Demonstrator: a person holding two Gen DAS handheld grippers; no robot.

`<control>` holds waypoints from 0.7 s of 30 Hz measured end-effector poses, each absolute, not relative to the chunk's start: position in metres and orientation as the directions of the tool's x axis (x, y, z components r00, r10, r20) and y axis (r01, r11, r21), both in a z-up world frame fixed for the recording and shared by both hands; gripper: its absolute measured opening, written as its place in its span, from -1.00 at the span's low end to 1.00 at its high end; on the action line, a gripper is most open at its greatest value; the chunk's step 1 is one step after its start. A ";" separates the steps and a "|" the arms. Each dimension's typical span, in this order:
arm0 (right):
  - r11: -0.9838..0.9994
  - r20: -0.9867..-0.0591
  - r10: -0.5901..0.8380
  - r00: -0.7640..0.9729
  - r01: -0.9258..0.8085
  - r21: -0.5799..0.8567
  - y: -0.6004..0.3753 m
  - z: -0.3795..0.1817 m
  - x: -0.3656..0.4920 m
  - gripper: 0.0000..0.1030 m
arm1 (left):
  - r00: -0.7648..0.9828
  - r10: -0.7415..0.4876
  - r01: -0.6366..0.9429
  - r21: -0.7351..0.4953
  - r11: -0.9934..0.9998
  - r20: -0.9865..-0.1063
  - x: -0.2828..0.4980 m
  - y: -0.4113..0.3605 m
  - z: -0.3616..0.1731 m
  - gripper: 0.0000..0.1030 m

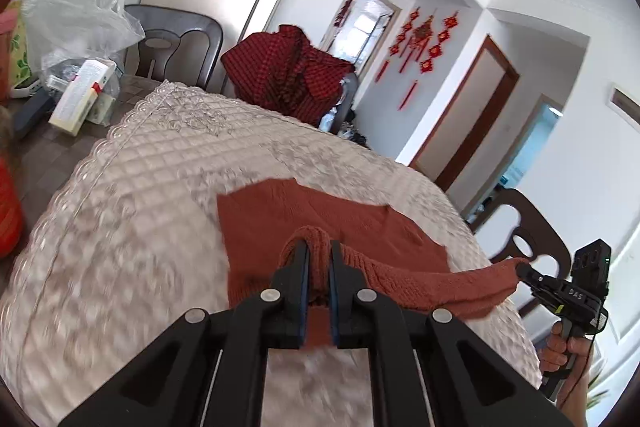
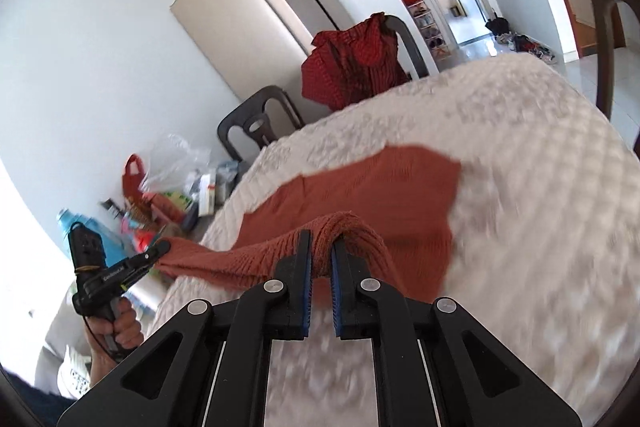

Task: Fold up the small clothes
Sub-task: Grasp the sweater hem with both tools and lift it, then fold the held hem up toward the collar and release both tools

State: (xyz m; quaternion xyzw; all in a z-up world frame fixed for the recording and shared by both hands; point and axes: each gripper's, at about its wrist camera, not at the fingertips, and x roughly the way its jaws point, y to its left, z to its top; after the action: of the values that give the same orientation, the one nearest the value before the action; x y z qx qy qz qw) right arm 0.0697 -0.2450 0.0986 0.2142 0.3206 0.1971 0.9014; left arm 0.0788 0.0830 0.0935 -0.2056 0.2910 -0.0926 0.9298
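A rust-red knitted garment (image 1: 320,219) lies on the quilted cream table cover (image 1: 152,179); it also shows in the right wrist view (image 2: 384,187). My left gripper (image 1: 319,251) is shut on one near corner of the ribbed hem and holds it above the cover. My right gripper (image 2: 321,247) is shut on the other near corner and lifts it too. The hem hangs stretched between them. The right gripper shows in the left wrist view (image 1: 522,269) at the right; the left gripper shows in the right wrist view (image 2: 162,249) at the left. The garment's far part rests flat.
A red checked garment (image 1: 288,71) hangs over a chair beyond the table. Boxes and a clear plastic bag (image 1: 80,27) clutter the table's far left end. A dark chair (image 1: 524,227) stands at the right edge. A fridge (image 2: 256,3) stands by the wall.
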 end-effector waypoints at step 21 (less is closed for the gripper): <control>0.828 -0.692 0.415 0.590 0.070 0.556 -0.265 0.010 0.257 -0.85 | 0.661 -0.278 -0.142 -0.481 0.865 -0.697 0.254 0.103 0.011 -0.83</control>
State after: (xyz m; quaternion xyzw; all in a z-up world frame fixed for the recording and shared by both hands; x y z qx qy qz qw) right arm 0.2570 -0.2654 0.0102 0.2749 0.4410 0.1015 0.8483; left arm 0.2541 0.1029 0.0114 -0.2566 0.4100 -0.0389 0.8744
